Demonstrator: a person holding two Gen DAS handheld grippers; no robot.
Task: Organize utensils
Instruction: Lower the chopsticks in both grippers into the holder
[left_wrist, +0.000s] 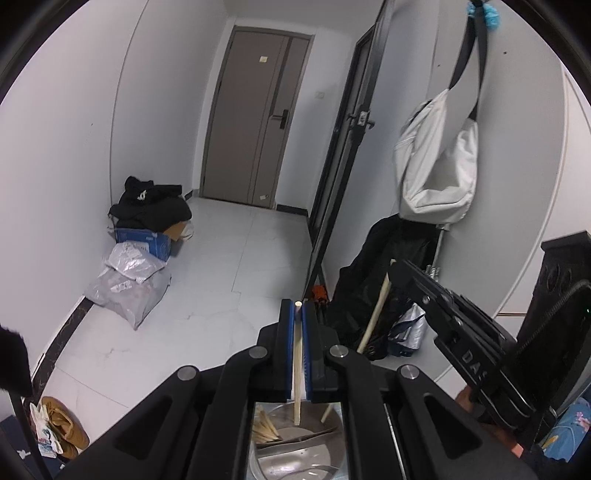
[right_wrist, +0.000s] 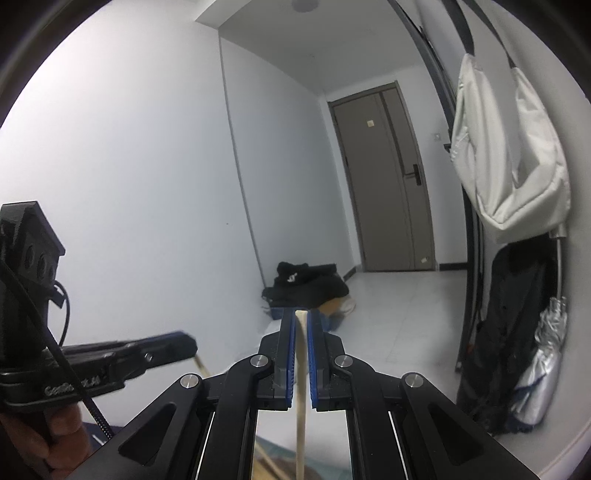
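Observation:
My left gripper (left_wrist: 297, 306) is shut on a pale wooden chopstick (left_wrist: 296, 354) that runs back between its blue pads. Below it, seen through the gripper frame, is a round metal container (left_wrist: 291, 454) with several wooden utensils (left_wrist: 264, 428) inside. My right gripper (right_wrist: 301, 314) is shut on a second pale chopstick (right_wrist: 301, 373); that same chopstick (left_wrist: 375, 314) shows slanting down from the right gripper (left_wrist: 397, 267) in the left wrist view. The left gripper (right_wrist: 184, 341) appears blurred at the lower left of the right wrist view, a chopstick end below its tip.
Both grippers are raised and face a hallway with a brown door (left_wrist: 255, 122). A blue box with black clothes (left_wrist: 147, 218) and grey bags (left_wrist: 129, 284) lie on the floor at left. A white bag (left_wrist: 436, 162) and dark coat (left_wrist: 376, 280) hang at right.

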